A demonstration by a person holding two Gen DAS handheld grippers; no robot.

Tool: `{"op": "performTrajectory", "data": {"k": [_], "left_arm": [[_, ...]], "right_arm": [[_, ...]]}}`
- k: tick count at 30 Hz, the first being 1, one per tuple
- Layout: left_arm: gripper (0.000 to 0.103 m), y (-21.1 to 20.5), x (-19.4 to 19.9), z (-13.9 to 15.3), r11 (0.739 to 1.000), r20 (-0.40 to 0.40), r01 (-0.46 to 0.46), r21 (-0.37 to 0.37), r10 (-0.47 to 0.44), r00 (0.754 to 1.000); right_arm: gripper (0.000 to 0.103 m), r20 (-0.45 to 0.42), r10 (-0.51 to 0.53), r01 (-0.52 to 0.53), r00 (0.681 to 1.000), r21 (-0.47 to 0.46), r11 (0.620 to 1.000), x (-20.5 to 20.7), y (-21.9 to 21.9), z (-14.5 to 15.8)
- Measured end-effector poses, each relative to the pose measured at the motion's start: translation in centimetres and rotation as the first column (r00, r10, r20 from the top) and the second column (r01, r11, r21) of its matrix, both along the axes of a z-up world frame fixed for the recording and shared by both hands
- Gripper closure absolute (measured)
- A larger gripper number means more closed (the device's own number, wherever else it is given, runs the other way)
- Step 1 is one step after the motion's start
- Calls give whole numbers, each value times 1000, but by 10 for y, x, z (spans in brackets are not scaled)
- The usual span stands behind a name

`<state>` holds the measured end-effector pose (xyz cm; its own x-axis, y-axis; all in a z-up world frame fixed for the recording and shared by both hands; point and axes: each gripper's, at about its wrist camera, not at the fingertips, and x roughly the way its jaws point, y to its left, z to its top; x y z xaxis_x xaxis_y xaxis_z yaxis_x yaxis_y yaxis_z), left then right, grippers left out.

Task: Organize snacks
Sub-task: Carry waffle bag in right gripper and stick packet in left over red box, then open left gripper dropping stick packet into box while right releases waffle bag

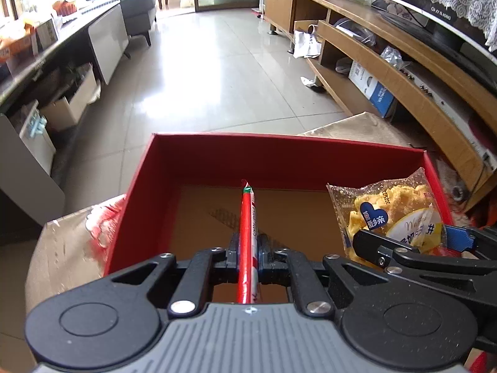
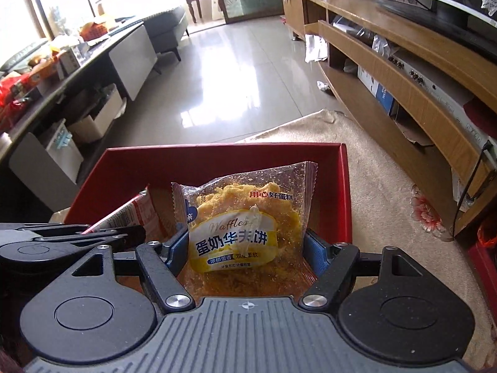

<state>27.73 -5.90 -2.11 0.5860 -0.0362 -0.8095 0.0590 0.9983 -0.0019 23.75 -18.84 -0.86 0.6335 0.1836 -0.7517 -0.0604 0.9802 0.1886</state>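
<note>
A red box (image 1: 279, 155) with a brown cardboard floor stands open in front of both grippers; it also shows in the right wrist view (image 2: 217, 152). My left gripper (image 1: 247, 248) is shut on a thin red snack packet (image 1: 247, 217), held edge-on over the box. That packet appears at the left in the right wrist view (image 2: 130, 211). My right gripper (image 2: 245, 245) is shut on a clear waffle cake packet (image 2: 245, 217) with a yellow label, held over the box's right side. The waffle packet (image 1: 394, 211) and right gripper (image 1: 413, 245) show at the right in the left wrist view.
The box rests on a beige cloth with red flowers (image 2: 388, 186). A wooden TV cabinet (image 1: 403, 71) runs along the right. A cluttered dark counter (image 2: 46, 71) with boxes below runs along the left. Tiled floor (image 1: 217, 71) lies beyond.
</note>
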Motion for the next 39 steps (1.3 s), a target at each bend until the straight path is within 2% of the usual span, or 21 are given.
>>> {"op": "performTrajectory", "data": {"k": [6, 13, 17, 21, 27, 30, 39], "left_arm": [[96, 3, 4, -8, 1000, 3, -5, 5, 5, 1000], [96, 8, 11, -25, 999, -40, -34, 15, 34, 999], [93, 12, 11, -20, 999, -27, -44, 14, 45, 999], [87, 14, 11, -16, 999, -18, -49, 20, 49, 999], [81, 16, 4, -6, 999, -8, -50, 18, 50, 999], [74, 20, -2, 1, 998, 7, -63, 16, 63, 998], [69, 37, -18, 16, 996, 23, -92, -12, 93, 995]], "right_arm": [[23, -12, 7, -8, 1000, -14, 1000, 7, 3, -8], [21, 4, 42, -41, 999, -119, 992, 11, 18, -12], [21, 1, 38, -38, 999, -88, 995, 13, 16, -10], [16, 12, 29, -28, 1000, -84, 996, 12, 14, -8], [14, 33, 16, -13, 999, -82, 997, 9, 11, 3], [12, 49, 15, -11, 999, -83, 997, 4, 12, 10], [10, 67, 26, -19, 997, -100, 995, -14, 11, 26]]}}
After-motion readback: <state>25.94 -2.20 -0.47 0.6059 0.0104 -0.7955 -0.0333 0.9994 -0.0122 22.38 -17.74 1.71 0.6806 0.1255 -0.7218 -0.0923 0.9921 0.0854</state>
